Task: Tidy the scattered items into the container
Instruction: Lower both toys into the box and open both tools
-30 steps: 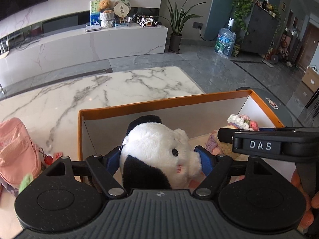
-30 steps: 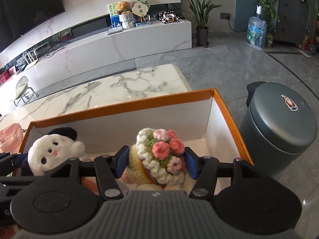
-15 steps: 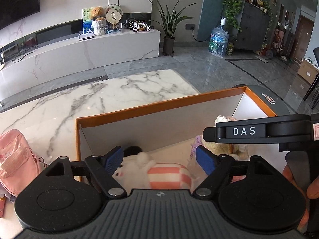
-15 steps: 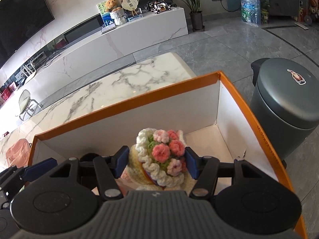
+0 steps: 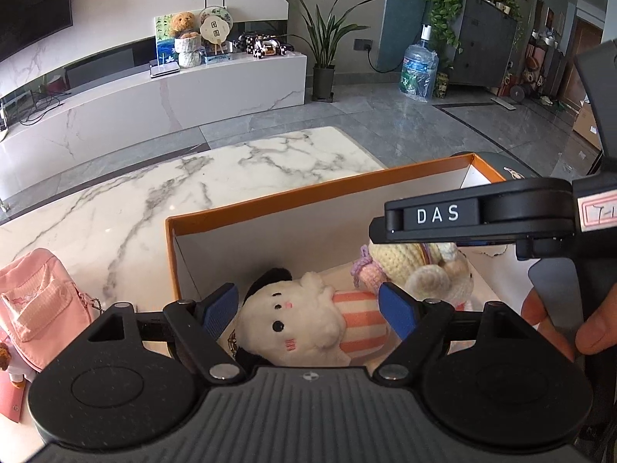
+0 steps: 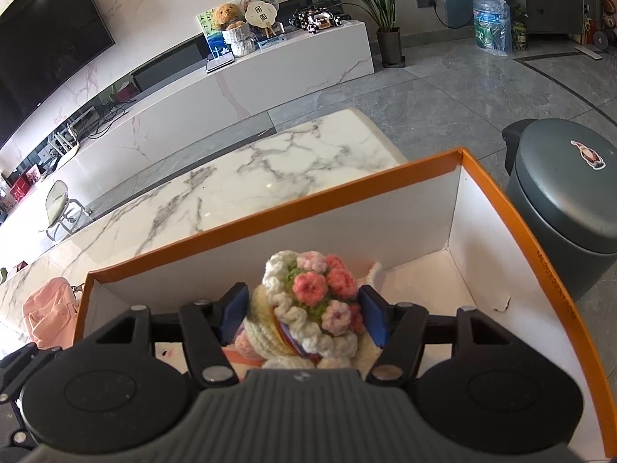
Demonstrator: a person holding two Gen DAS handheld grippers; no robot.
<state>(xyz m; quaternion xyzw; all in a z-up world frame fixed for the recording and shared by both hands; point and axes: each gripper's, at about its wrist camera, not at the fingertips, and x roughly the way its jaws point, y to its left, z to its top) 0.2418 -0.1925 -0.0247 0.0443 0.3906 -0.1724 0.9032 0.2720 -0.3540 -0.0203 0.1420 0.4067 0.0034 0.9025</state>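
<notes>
- L gripper (image 5: 308,306) hangs over the big cardboard box w/ orange rim & white inside (image 5: 308,197), tipped down into it
- Its blue fingers (image 5: 219,308) are wide apart & have just been opening; they hold nothing
- The soft white & black panda toy in a pink striped top (image 5: 304,328) lies on its side on the box floor, below & between those fingers, not touched by them, face up to the camera
- R gripper (image 6: 304,312) is in the same box, on the R side of the panda
- Its fingers (image 6: 372,318) have just been opening too, w/ the cream crochet doll w/ pink & green yarn flowers on top (image 6: 308,301) between them; there is a thin gap at the L finger, & the R finger is right by the flowers
- The doll sits in the box, just beside the panda
- A bit of the right hand (image 5: 594,332) shows on the R gripper's handle
- The box stands on the white marble table w/ grey veins (image 5: 193,193), at its R end
- A small pink cloth bag (image 5: 38,301) lies on the table, outside the box, on the L
- A round dark grey bin w/ a sticker on its lid (image 6: 567,193) stands on the floor just past the box's R wall
</notes>
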